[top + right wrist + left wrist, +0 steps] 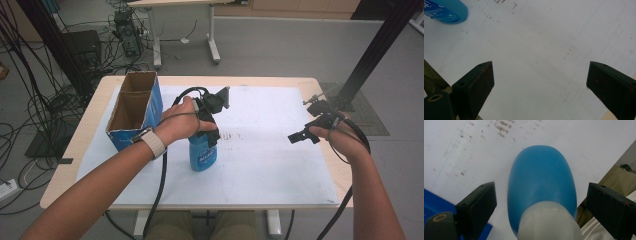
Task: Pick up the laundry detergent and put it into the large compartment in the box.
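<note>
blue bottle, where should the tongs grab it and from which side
Probably the pale neck of the blue bottle, coming straight down from above. It stands upright on the white mat, and its blue body looks wide and rounded, while the neck is narrower. The left tongs already hang over it, jaws open on either side of the neck, not touching.

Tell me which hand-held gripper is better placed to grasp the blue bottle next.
The left hand-held gripper. It is directly above the blue bottle, its open jaws on either side of the bottle's white cap. The right hand-held gripper is open over the bare white mat, far from the bottle.
</note>
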Demonstrator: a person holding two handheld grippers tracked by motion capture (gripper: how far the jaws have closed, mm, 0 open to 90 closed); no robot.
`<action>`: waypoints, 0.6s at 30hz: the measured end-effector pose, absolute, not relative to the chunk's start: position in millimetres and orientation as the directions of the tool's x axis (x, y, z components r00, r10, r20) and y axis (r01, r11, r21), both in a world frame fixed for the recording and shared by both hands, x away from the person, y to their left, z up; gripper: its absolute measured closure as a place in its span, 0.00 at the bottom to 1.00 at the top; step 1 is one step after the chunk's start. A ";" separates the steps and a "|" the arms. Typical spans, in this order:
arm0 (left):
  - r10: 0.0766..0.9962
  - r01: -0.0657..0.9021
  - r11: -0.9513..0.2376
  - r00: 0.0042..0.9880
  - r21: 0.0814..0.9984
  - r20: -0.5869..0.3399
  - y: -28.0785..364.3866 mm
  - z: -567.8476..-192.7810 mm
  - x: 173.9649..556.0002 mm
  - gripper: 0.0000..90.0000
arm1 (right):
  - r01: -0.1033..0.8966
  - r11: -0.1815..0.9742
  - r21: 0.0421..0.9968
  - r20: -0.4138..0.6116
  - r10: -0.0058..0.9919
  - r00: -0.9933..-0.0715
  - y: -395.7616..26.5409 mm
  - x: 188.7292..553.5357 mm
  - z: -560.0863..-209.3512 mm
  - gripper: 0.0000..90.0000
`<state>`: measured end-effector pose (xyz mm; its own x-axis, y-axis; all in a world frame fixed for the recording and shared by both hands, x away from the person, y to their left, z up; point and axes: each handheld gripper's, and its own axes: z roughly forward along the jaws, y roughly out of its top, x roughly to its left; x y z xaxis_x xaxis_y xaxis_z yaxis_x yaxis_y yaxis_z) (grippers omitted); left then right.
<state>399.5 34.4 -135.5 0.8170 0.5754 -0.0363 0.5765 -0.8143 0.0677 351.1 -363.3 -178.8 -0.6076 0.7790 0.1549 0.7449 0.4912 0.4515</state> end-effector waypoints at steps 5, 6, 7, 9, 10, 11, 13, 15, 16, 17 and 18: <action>0.574 0.576 -0.816 0.818 0.059 -0.036 33.1 -141.7 399.1 0.12 | 0.742 0.497 0.449 0.153 0.776 -0.612 -362.4 351.5 -179.9 0.08; 0.575 0.576 -0.815 0.818 0.058 -0.036 33.0 -142.8 399.0 0.13 | 0.742 0.497 0.450 0.154 0.775 -0.612 -362.1 351.5 -180.3 0.08; 0.573 0.574 -0.817 0.819 0.058 -0.036 32.8 -143.8 399.0 0.13 | 0.743 0.497 0.449 0.154 0.776 -0.612 -361.9 351.6 -180.3 0.08; 0.574 0.575 -0.816 0.818 0.055 -0.040 32.7 -145.7 399.3 0.14 | 0.743 0.496 0.449 0.155 0.776 -0.612 -362.1 351.6 -180.4 0.08; 0.574 0.575 -0.816 0.818 0.054 -0.039 32.5 -146.2 399.3 0.14 | 0.743 0.496 0.449 0.155 0.776 -0.612 -362.1 351.6 -180.4 0.08; 0.575 0.576 -0.815 0.817 0.057 -0.038 32.8 -146.6 399.0 0.14 | 0.743 0.495 0.450 0.154 0.776 -0.611 -362.3 351.5 -180.6 0.08; 0.578 0.579 -0.813 0.815 0.061 -0.038 33.3 -147.2 398.7 0.14 | 0.742 0.496 0.450 0.154 0.776 -0.612 -362.3 351.6 -180.6 0.08; 0.579 0.580 -0.812 0.815 0.065 -0.038 33.4 -147.8 398.1 0.15 | 0.742 0.496 0.450 0.155 0.776 -0.612 -362.5 351.7 -181.0 0.08; 0.578 0.579 -0.812 0.815 0.064 -0.037 33.3 -148.1 398.0 0.16 | 0.742 0.497 0.449 0.155 0.775 -0.612 -362.5 351.9 -181.2 0.08; 0.577 0.578 -0.813 0.816 0.062 -0.036 33.0 -148.0 398.1 0.16 | 0.742 0.497 0.449 0.155 0.775 -0.612 -362.5 351.9 -181.2 0.08; 0.579 0.579 -0.812 0.815 0.064 -0.034 32.9 -148.3 397.5 0.16 | 0.744 0.496 0.448 0.155 0.776 -0.611 -362.4 352.1 -181.3 0.08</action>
